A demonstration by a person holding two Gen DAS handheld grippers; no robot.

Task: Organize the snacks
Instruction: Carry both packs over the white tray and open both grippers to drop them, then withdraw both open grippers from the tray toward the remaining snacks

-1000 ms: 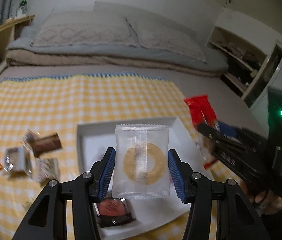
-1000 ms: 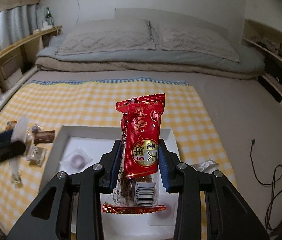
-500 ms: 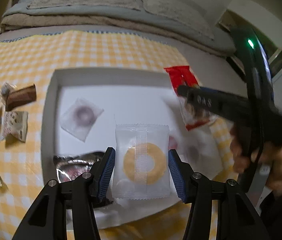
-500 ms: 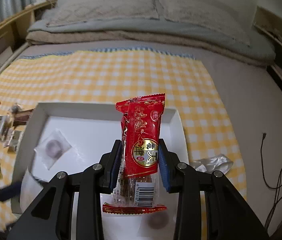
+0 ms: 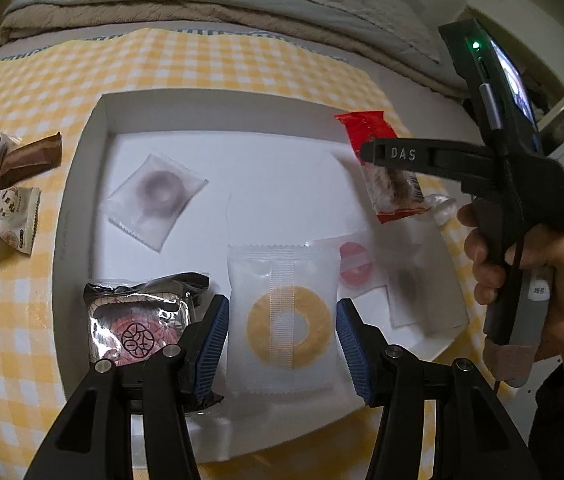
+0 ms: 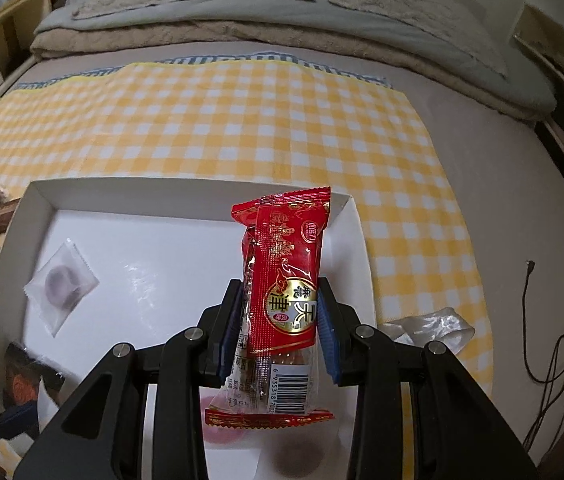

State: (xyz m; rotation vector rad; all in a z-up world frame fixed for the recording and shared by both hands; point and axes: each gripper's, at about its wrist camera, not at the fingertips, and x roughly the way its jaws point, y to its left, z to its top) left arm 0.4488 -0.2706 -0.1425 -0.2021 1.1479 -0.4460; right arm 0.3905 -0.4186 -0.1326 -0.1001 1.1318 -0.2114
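Observation:
My left gripper (image 5: pixel 282 330) is shut on a clear packet with a yellow ring snack (image 5: pixel 283 322), held low over the near part of the white tray (image 5: pixel 82 152). My right gripper (image 6: pixel 280 328) is shut on a red snack packet (image 6: pixel 282 280), held upright above the tray's right side (image 6: pixel 355 224). In the left wrist view the right gripper (image 5: pixel 385 164) and the hand on its handle show at the right, with the red packet (image 5: pixel 365 128) in its jaws. In the tray lie a purple ring packet (image 5: pixel 154 198), a dark foil packet (image 5: pixel 138 320) and a pink ring packet (image 5: pixel 355 266).
The tray sits on a yellow checked cloth (image 6: pixel 222 120) spread over a bed. Several loose snacks (image 5: pixel 10 200) lie on the cloth left of the tray. A crumpled clear wrapper (image 6: pixel 429 328) lies right of it, with a cable (image 6: pixel 541 340) beyond. Pillows are at the back.
Both grippers have come down toward the tray and tilted more steeply, each still holding its packet. The tray now fills more of both views.

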